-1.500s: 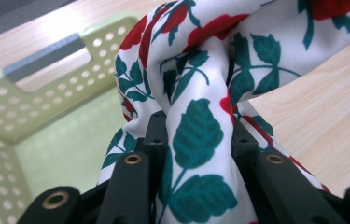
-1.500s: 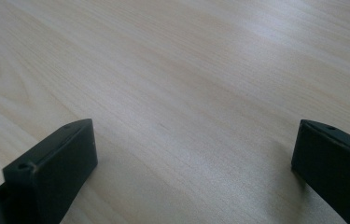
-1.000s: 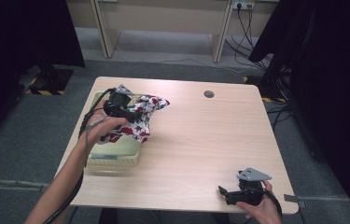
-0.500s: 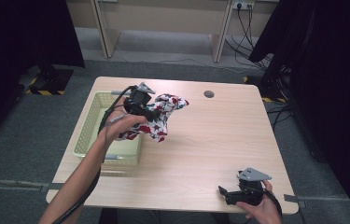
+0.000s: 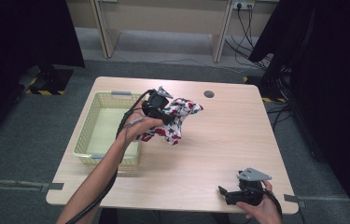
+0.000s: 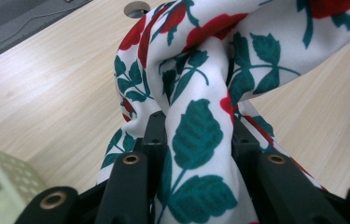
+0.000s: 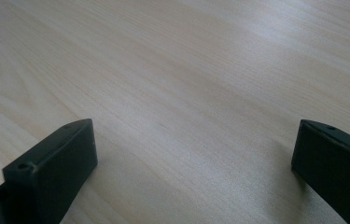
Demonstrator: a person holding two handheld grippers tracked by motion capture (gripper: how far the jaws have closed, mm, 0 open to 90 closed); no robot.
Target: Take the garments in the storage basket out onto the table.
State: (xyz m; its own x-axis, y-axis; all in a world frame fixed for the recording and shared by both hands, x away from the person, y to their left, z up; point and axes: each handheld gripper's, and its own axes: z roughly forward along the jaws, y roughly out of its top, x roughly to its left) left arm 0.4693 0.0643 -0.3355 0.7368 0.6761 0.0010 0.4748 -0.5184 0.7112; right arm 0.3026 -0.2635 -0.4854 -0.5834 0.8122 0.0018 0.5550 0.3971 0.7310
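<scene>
High view: floral cloth [image 5: 175, 122] in left gripper [image 5: 163, 114], beside basket [image 5: 85, 150].

White cloth [image 5: 175, 122] with red-and-green floral print; pale yellow basket [image 5: 99, 154]; light wood table [image 5: 219, 140].

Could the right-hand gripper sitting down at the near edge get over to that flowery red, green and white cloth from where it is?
Probably yes. The right gripper, jaws open, faces bare wooden table between it and the flowery red, green and white cloth. That cloth is clamped in the left gripper beside the pale yellow plastic basket.
</scene>
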